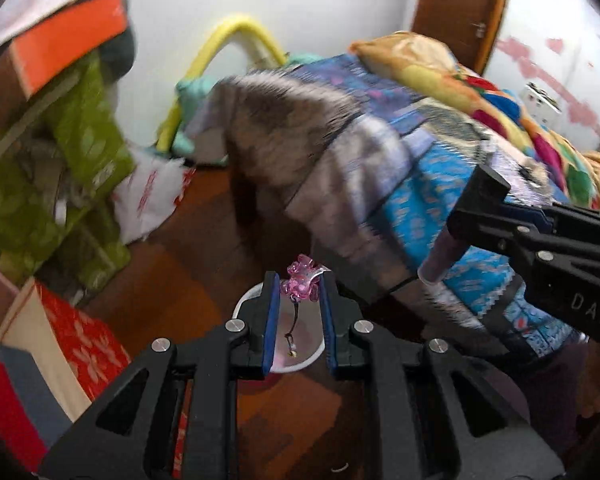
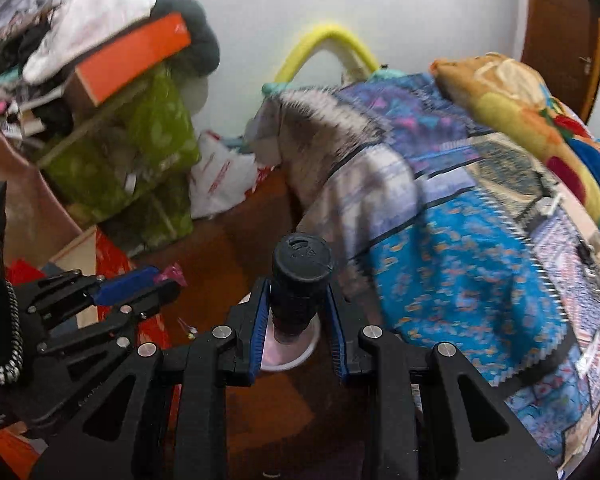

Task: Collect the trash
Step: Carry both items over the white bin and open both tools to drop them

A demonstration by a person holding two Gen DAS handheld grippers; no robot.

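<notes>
My left gripper (image 1: 299,285) is shut on a pink flower-shaped hair clip (image 1: 300,280) with a dark cord hanging from it. It hovers over a white round bin (image 1: 242,300) on the brown floor. My right gripper (image 2: 299,285) is shut on a dark bottle with a black cap (image 2: 301,276), held above the same white bin (image 2: 306,350). The right gripper also shows at the right in the left wrist view (image 1: 456,232), with the bottle (image 1: 440,260) sticking out below it. The left gripper shows at the left in the right wrist view (image 2: 168,280).
A bed with a blue patterned blanket (image 1: 440,184) and a colourful pillow (image 1: 460,68) fills the right. Green boxes (image 1: 60,168) under an orange box (image 1: 60,48) stack at the left. A white plastic bag (image 1: 152,196) lies by the wall. A red box (image 1: 80,336) sits at the lower left.
</notes>
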